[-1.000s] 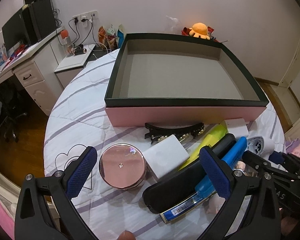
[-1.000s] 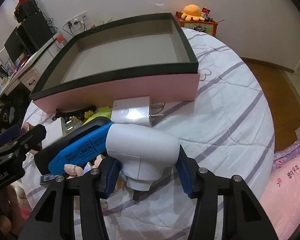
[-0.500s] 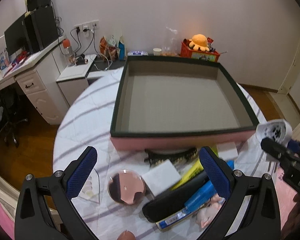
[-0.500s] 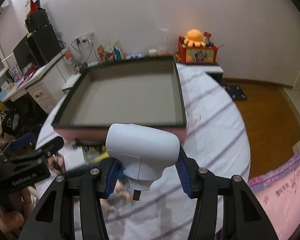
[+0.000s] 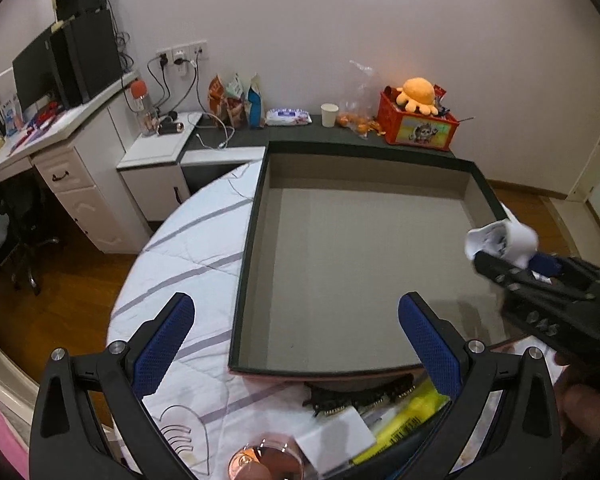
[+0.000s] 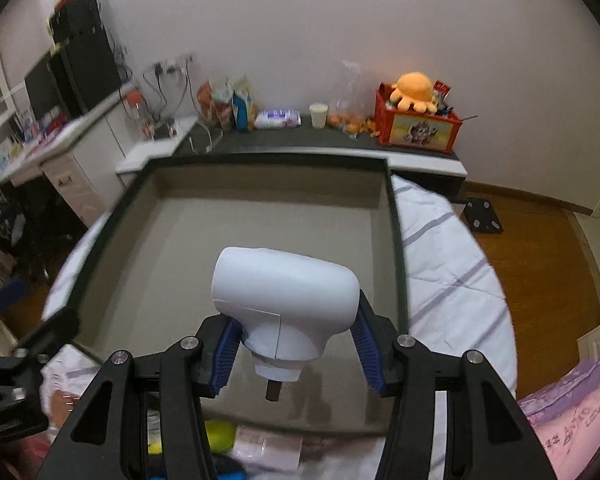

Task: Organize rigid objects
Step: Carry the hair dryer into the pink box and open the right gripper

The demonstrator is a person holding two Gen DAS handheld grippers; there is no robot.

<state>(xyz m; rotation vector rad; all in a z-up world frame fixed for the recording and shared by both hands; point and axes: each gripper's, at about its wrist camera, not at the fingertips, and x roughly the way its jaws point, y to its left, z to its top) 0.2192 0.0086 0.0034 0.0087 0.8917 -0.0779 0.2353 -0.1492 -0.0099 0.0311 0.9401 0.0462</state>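
Right wrist view shows the right gripper (image 6: 296, 354) clamped on a white rounded plastic hair-dryer-shaped device (image 6: 286, 294), its blue pads pressing the narrow neck on both sides while the broad head sticks out ahead. It hangs in the air over the near right part of a large shallow box with a dark green rim and grey cardboard floor (image 6: 396, 240), which sits on a round table under a white quilted cloth with purple stripes (image 6: 452, 280). From the left wrist view, the left gripper (image 5: 296, 344) has its jaws wide apart with nothing between them, above the box's near edge. Below it, on the near side of the box, lie a black toothed hair clip (image 5: 356, 398), a yellow tube (image 5: 408, 412), a white flat block (image 5: 336, 436) and a round pink mirror compact (image 5: 266, 462).
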